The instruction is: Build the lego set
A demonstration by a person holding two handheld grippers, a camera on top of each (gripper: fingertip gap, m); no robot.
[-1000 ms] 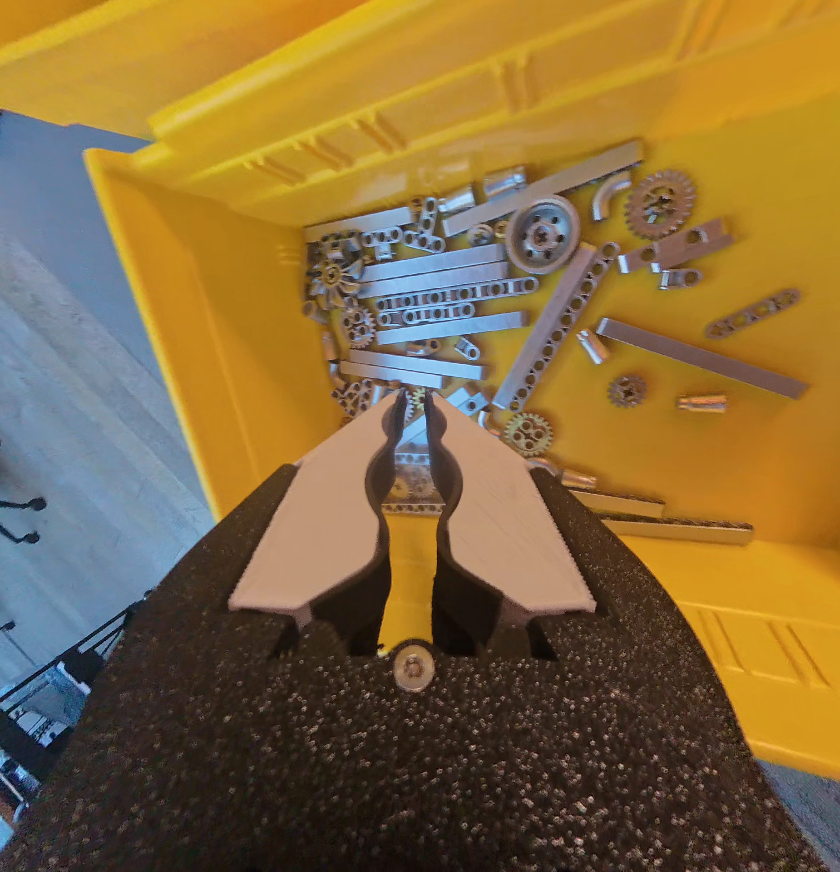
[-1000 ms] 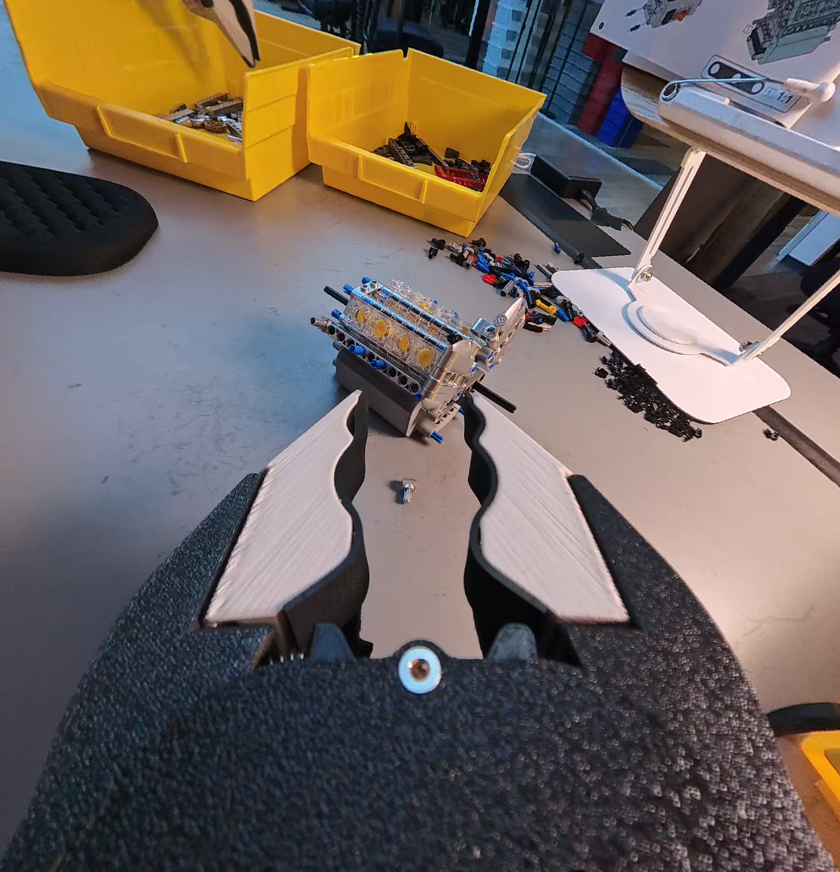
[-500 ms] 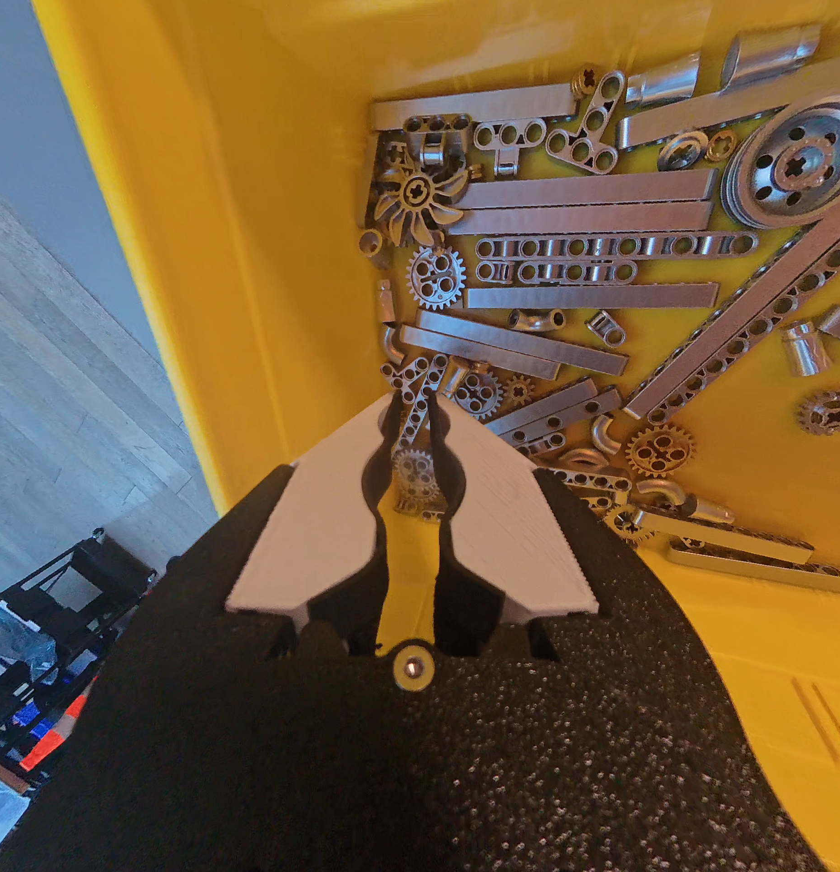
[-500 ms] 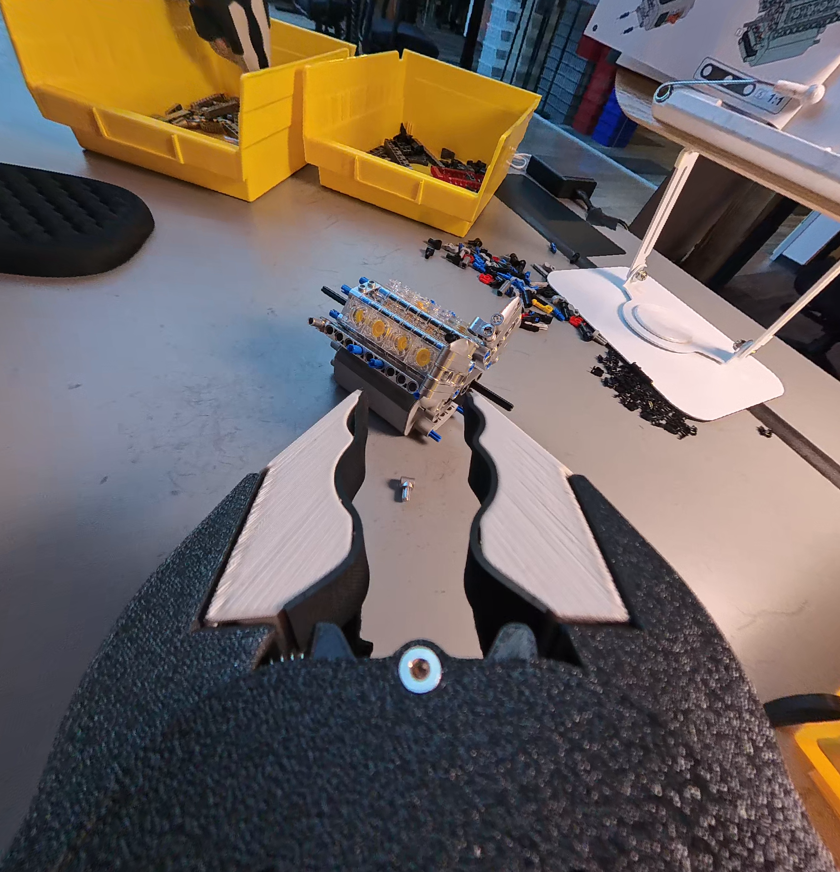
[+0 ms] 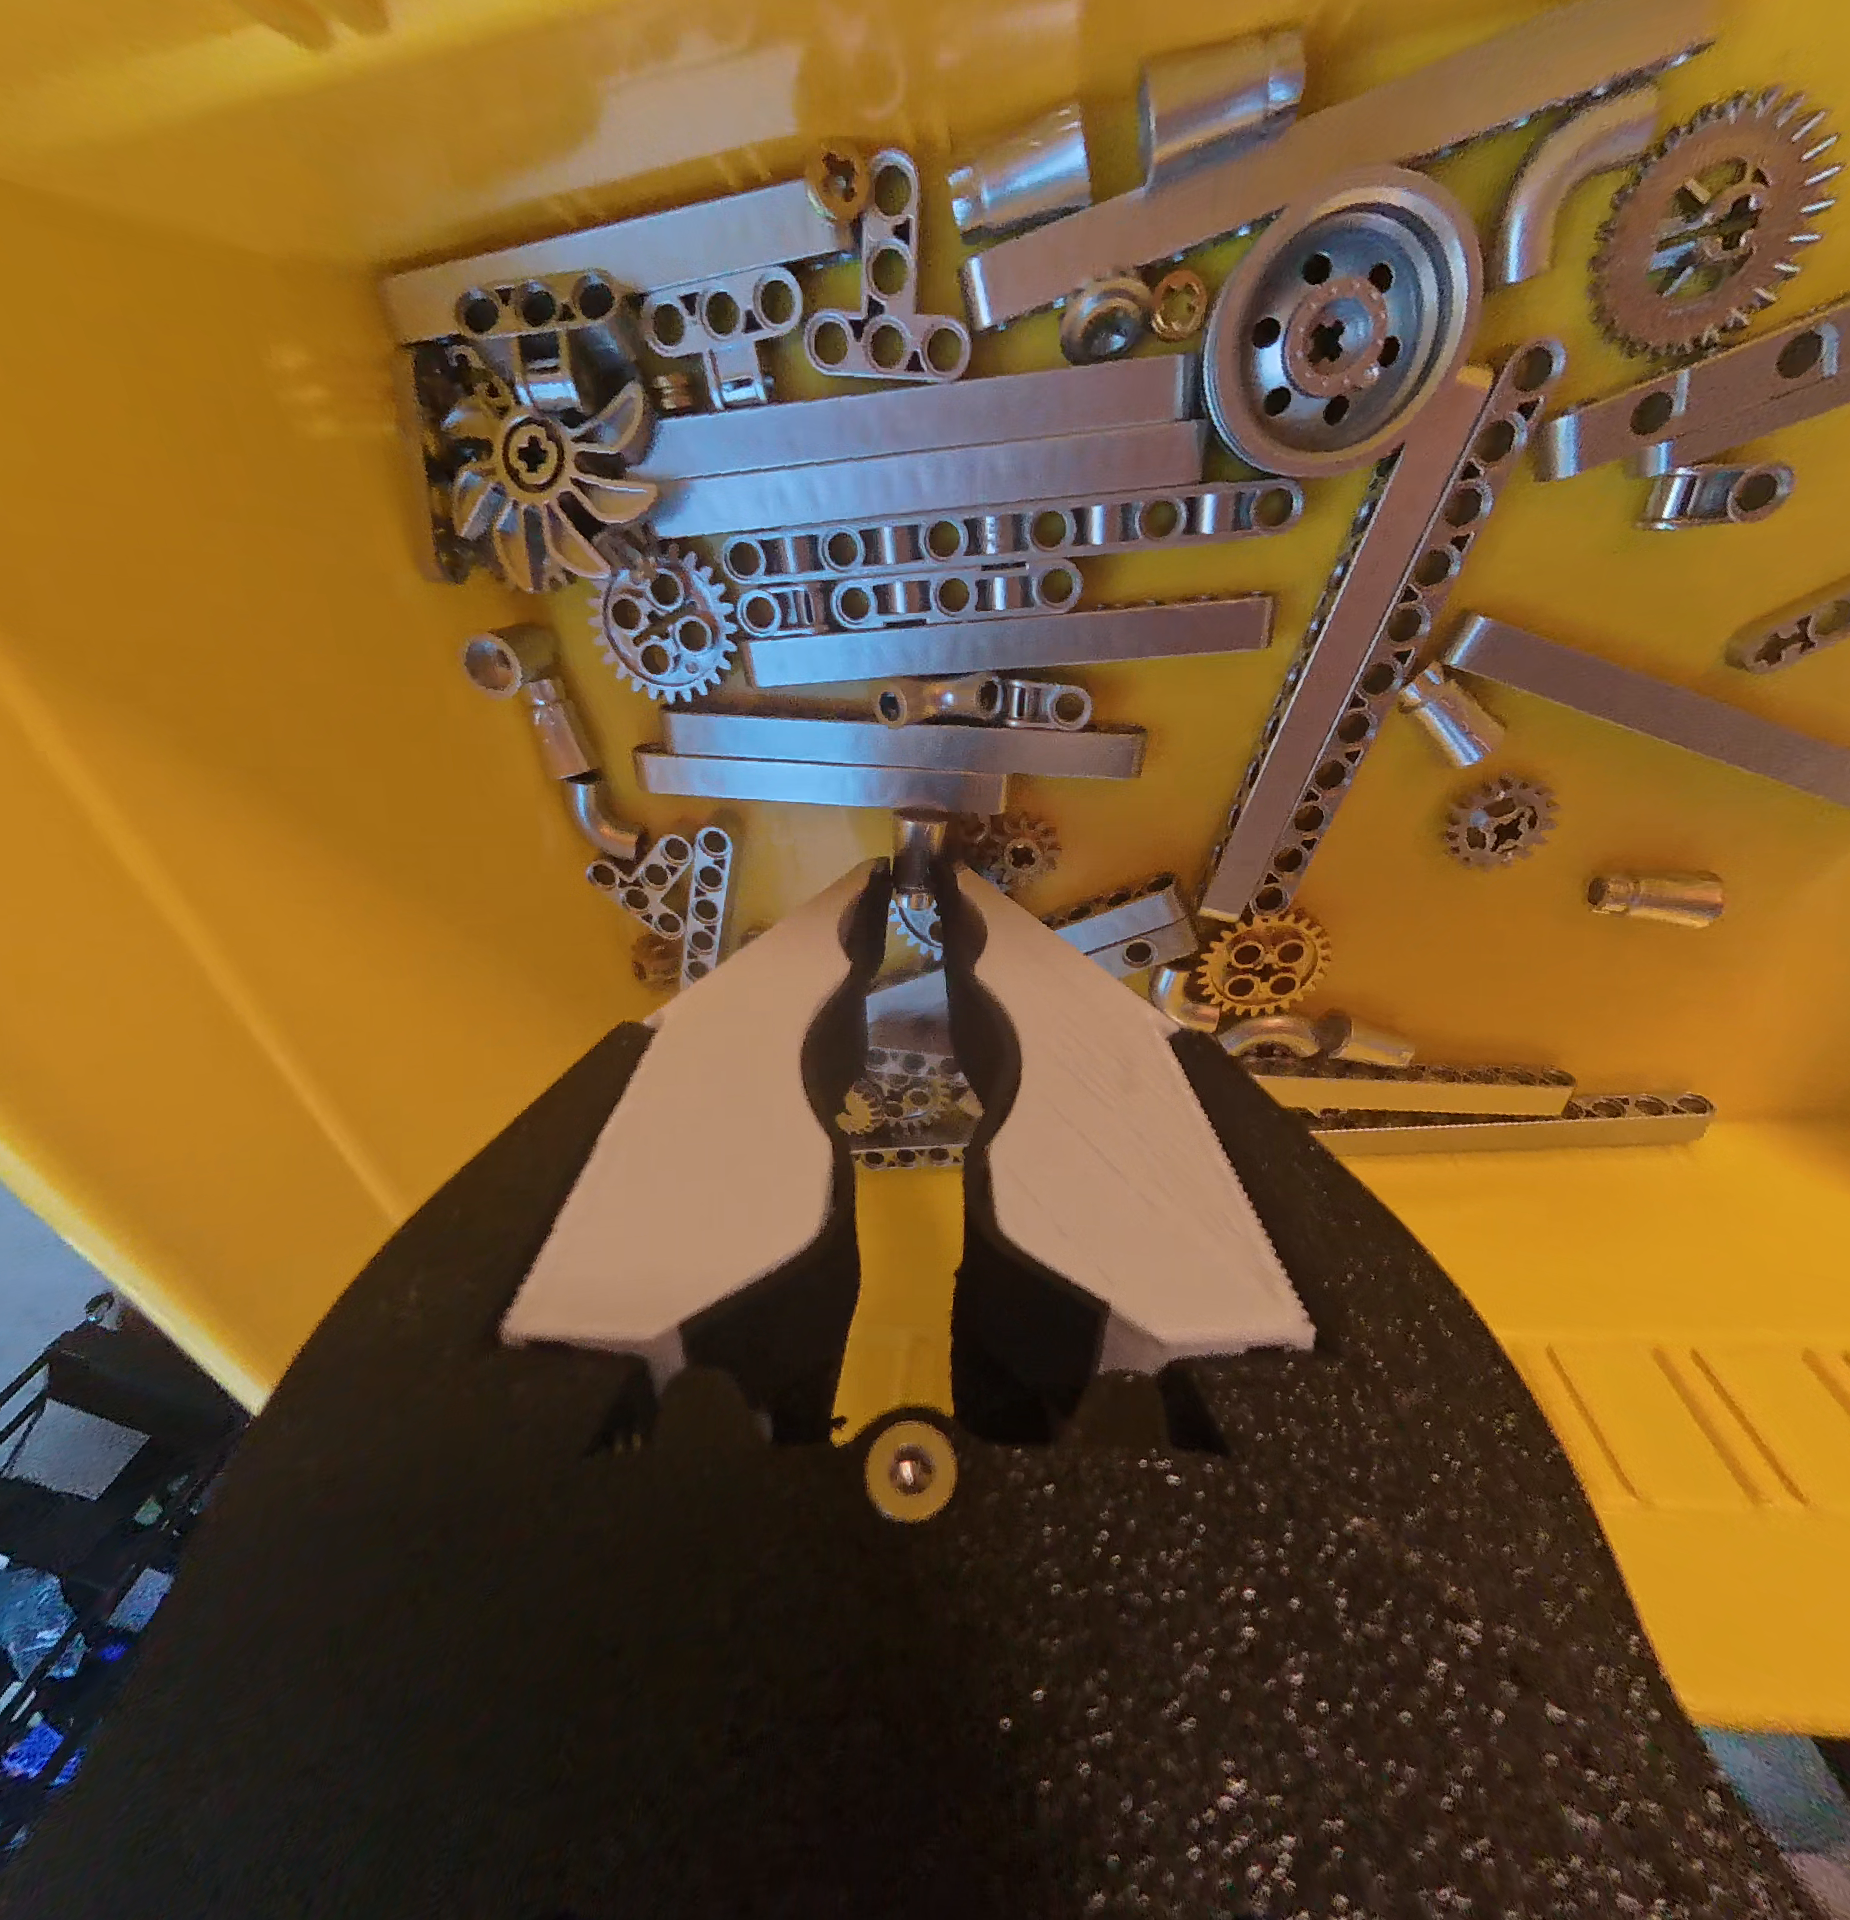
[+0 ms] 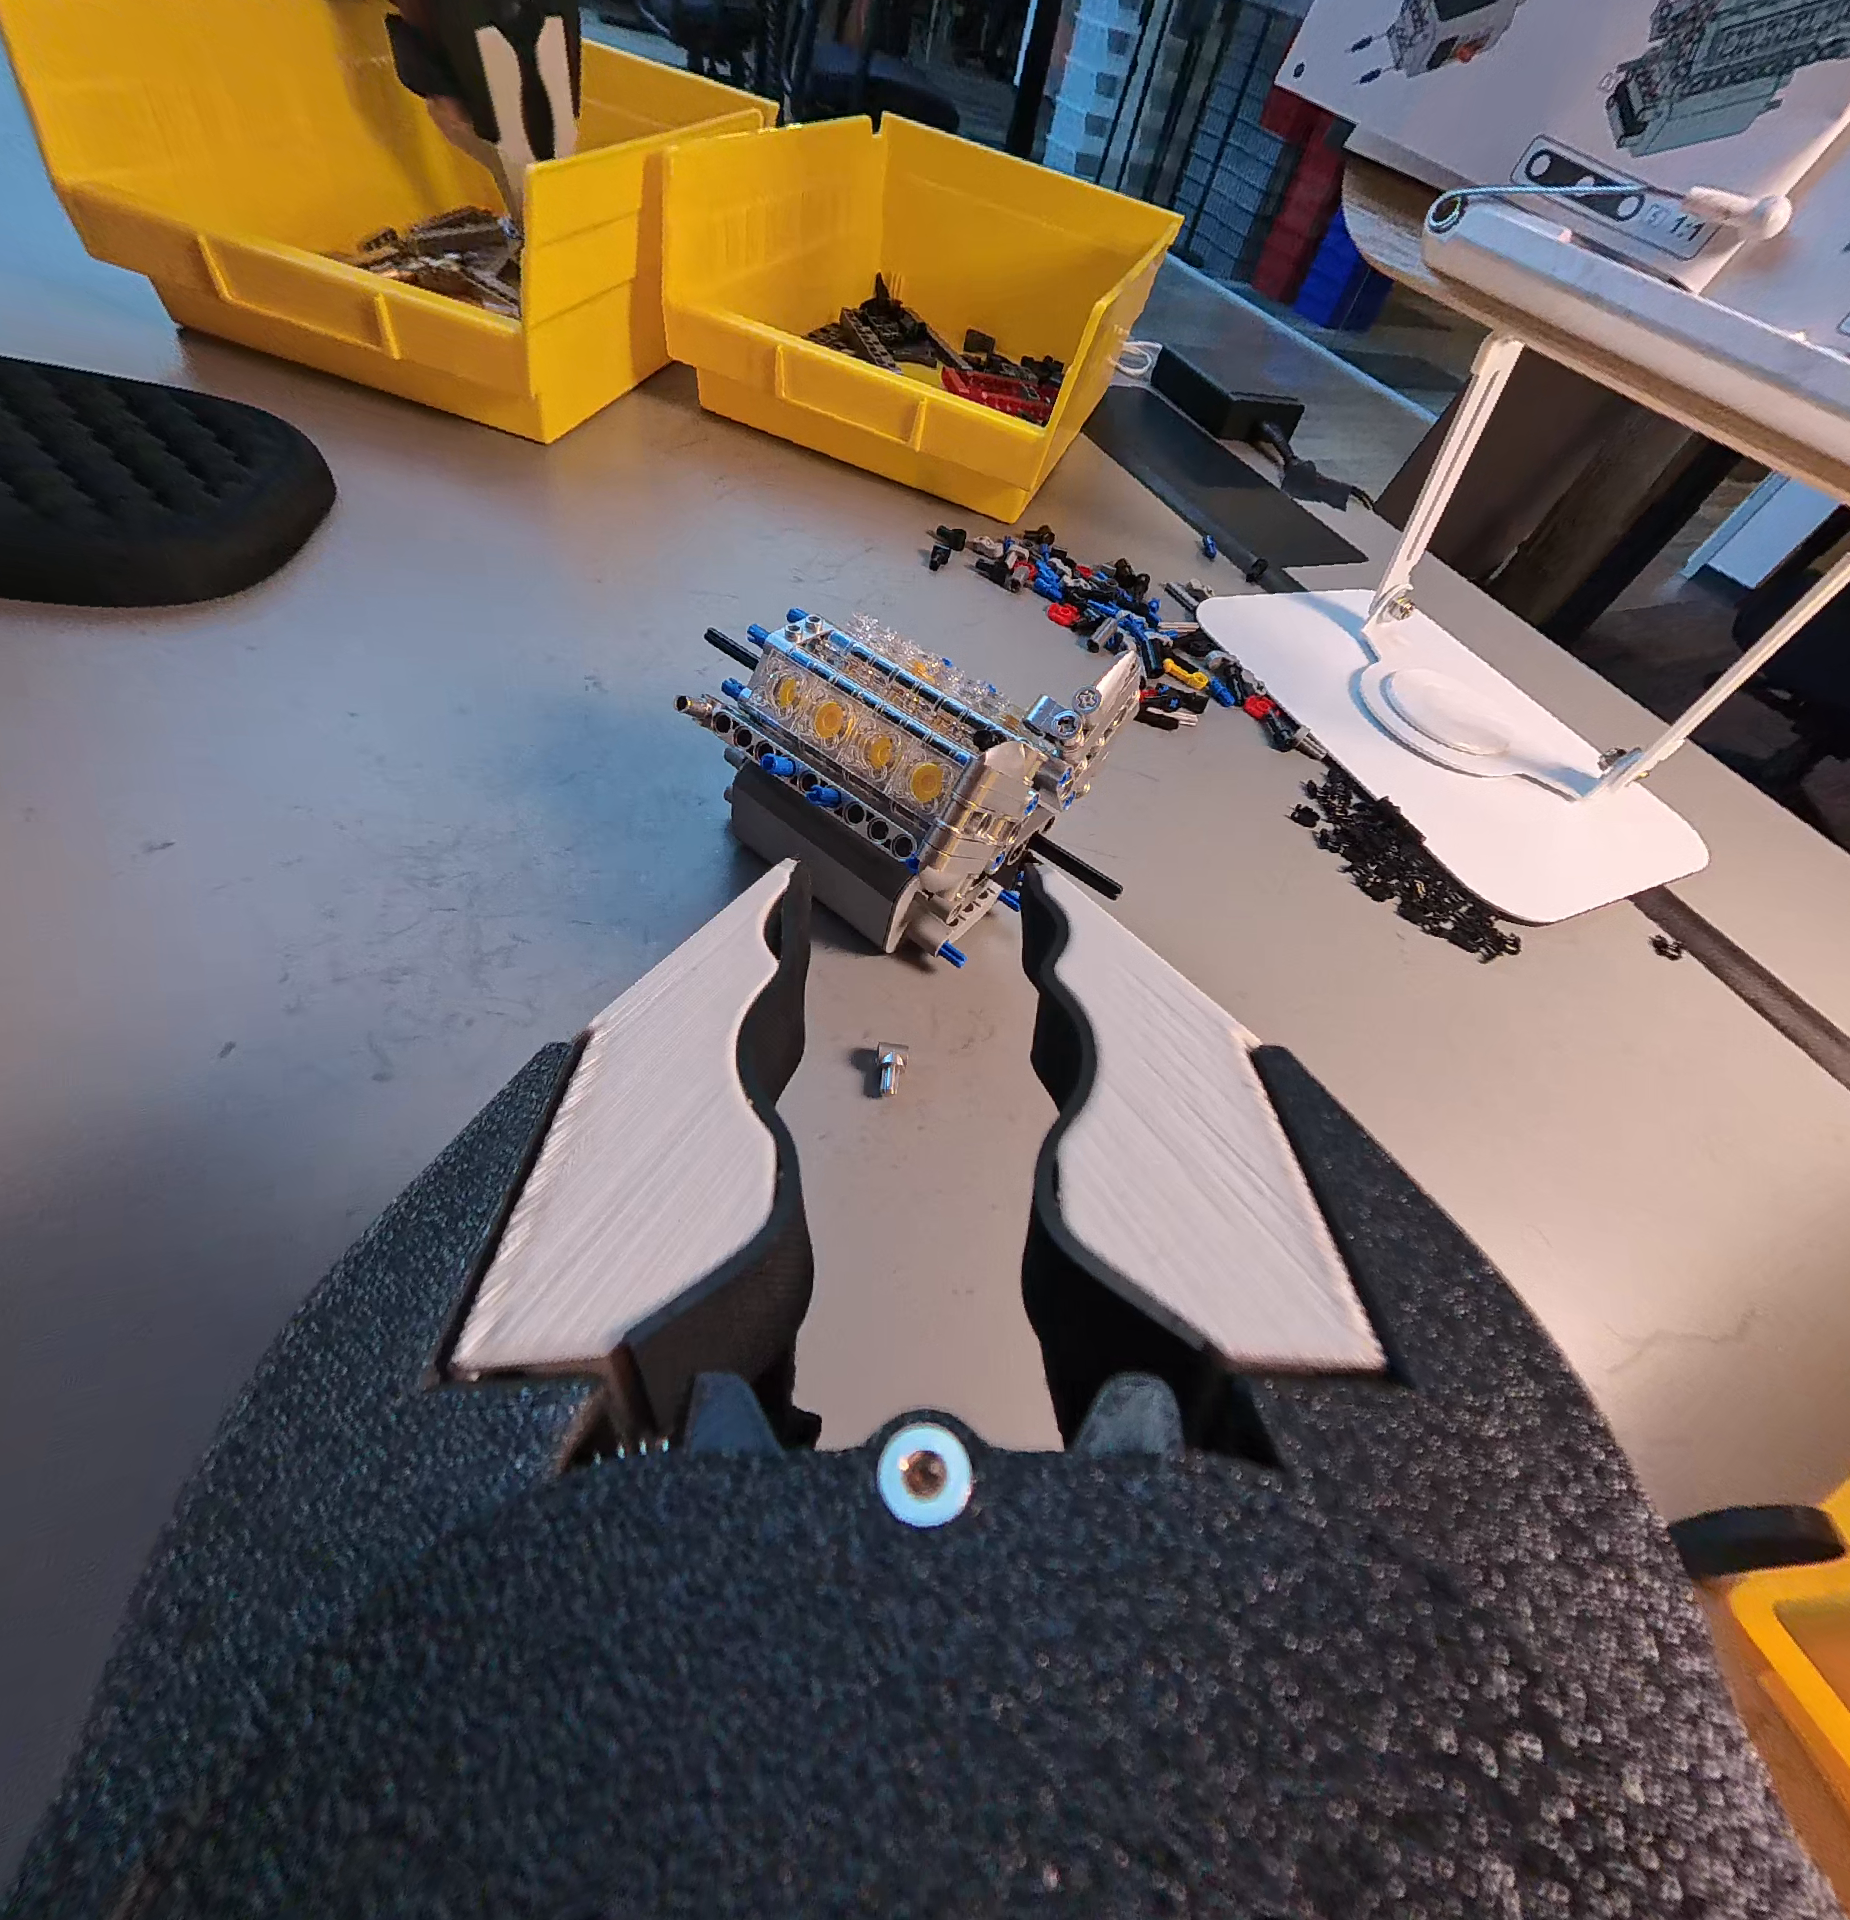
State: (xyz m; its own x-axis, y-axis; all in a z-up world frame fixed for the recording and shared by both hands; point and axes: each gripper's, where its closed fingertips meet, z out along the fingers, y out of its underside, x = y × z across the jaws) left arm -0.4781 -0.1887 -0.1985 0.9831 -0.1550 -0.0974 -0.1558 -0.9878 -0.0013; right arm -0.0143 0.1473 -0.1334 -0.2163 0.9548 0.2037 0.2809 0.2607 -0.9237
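My left gripper (image 5: 913,883) sits inside the yellow bin (image 5: 225,727), jaws drawn nearly together around a small silver pin (image 5: 917,847) at the tips. Whether the pads truly pinch it I cannot tell: the tips are slightly blurred. Just above the tips lie two long grey beams (image 5: 890,753) stacked side by side. Further up, centre of frame: more smooth beams and two holed liftarms (image 5: 1004,530). Upper left: a grey fan-shaped rotor (image 5: 536,462), with a small grey gear (image 5: 666,623) below it. Upper right: a grey wheel hub (image 5: 1331,332) and a large toothed gear (image 5: 1710,223). A long holed beam (image 5: 1388,623) runs diagonally at right; a tan gear (image 5: 1264,956) lies at its lower end.

My right gripper (image 6: 905,883) is spread wide, holding nothing, above the grey table (image 6: 381,831). Between its fingers, on the table, lies a small silver pin piece (image 6: 885,1065), apart from both. Just past the tips stands the brick-built engine block (image 6: 900,769), with yellow round pieces under clear tops. Right of it: scattered small coloured connectors (image 6: 1108,603) and a heap of black pins (image 6: 1409,873) against a white stand base (image 6: 1472,758). Upper centre: a second yellow bin (image 6: 900,416) with dark parts. Upper left: the left gripper reaching into the first bin. Far left: a black pad (image 6: 100,499).
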